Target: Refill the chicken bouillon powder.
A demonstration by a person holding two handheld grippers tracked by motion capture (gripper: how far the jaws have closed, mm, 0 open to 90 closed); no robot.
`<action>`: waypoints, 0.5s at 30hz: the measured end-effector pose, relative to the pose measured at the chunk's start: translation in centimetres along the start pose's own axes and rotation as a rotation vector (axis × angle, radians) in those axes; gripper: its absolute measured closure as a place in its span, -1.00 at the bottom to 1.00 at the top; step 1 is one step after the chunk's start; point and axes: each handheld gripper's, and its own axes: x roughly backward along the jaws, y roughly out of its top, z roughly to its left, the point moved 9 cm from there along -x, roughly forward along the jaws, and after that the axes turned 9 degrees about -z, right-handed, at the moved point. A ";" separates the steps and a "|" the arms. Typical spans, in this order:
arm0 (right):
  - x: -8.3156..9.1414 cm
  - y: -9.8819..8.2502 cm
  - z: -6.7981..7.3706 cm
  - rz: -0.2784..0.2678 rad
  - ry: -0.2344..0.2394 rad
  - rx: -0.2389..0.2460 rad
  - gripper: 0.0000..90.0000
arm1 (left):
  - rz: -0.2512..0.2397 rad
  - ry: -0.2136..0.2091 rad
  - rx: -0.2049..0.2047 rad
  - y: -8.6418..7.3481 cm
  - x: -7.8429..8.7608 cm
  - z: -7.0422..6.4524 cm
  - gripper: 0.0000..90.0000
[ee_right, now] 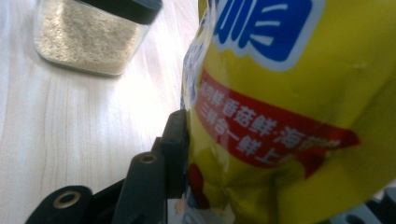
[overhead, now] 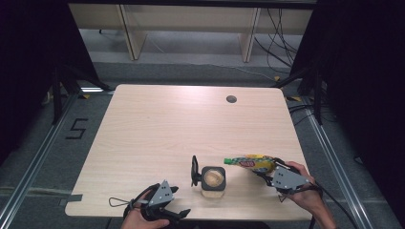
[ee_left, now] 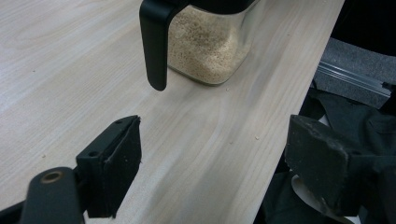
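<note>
- Because the yellow pouch (overhead: 258,163) is soft and glossy, it is the thing most likely to give trouble: it lies tipped on its side in the right gripper (overhead: 268,171), green cap end (overhead: 232,161) pointing at the jar (overhead: 213,181), just beside it near the front of the tabletop (overhead: 191,124)
- In the right gripper view the pouch (ee_right: 289,116) bulges against the one jaw visible, so the right gripper pinches the pouch; the far jaw is hidden behind the foil
- My worry is that the foil could slide or fold in that pinch, letting the pouch sag or drop before its mouth is over the jar
- Whether the cap is on tight or loosened I cannot tell; if still sealed, nothing will pour
- The jar (ee_left: 210,46) of pale grains, with its black handle (ee_left: 155,42), stands free, and a nudge from the pouch might shove or tip it
- The left gripper (overhead: 173,211) rests at the front edge, spread wide and holding nothing, so it does not steady the jar
</note>
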 end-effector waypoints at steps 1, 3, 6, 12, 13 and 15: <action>0.0 -0.3 -0.2 -0.002 -0.003 -0.028 0.39 | 0.002 0.004 -0.003 0.0 0.0 0.0 -0.59; 0.3 -0.6 -0.5 -0.015 -0.020 -0.085 0.40 | -0.003 0.004 0.004 0.0 0.0 0.0 -0.59; 0.6 -0.9 -1.2 -0.031 -0.047 -0.135 0.40 | -0.014 0.000 0.020 0.1 -0.1 -0.2 -0.59; 0.7 -1.6 -1.8 -0.047 -0.061 -0.215 0.40 | -0.007 -0.002 0.013 0.0 -0.1 -0.1 -0.59; 0.6 -1.7 -1.9 -0.051 -0.063 -0.219 0.40 | -0.006 -0.002 0.012 0.0 -0.1 -0.1 -0.59; 0.7 -2.0 -2.0 -0.058 -0.073 -0.262 0.41 | -0.007 -0.002 0.007 0.1 -0.1 -0.1 -0.59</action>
